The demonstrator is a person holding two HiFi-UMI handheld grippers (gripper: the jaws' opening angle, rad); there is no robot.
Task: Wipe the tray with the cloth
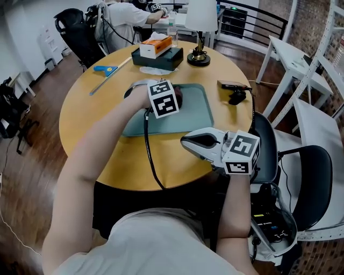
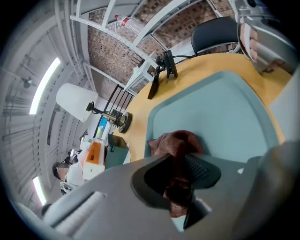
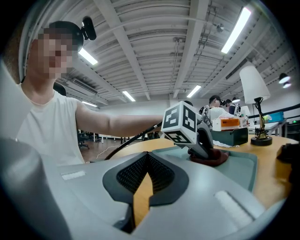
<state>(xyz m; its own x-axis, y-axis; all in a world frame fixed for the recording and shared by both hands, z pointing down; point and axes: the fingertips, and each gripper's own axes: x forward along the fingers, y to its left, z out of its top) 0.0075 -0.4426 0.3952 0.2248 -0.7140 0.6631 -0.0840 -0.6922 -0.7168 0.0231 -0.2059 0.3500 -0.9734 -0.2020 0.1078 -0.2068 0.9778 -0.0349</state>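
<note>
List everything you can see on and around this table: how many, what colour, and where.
table: one, yellow wood, round, centre
tray: one, teal, mid-table
cloth: one, dark red, on the tray
lamp: one, white shade, table's far edge
orange box: one, atop the dark box
dark box: one, left of the lamp
blue-handled tool: one, far left of the table
black device: one, right of the tray
office chair: one, black, right of the table
other person: one, white top, beyond the table
left hand-held gripper: grey, shut on the cloth
right hand-held gripper: grey, shut, empty, over the table's near edge
</note>
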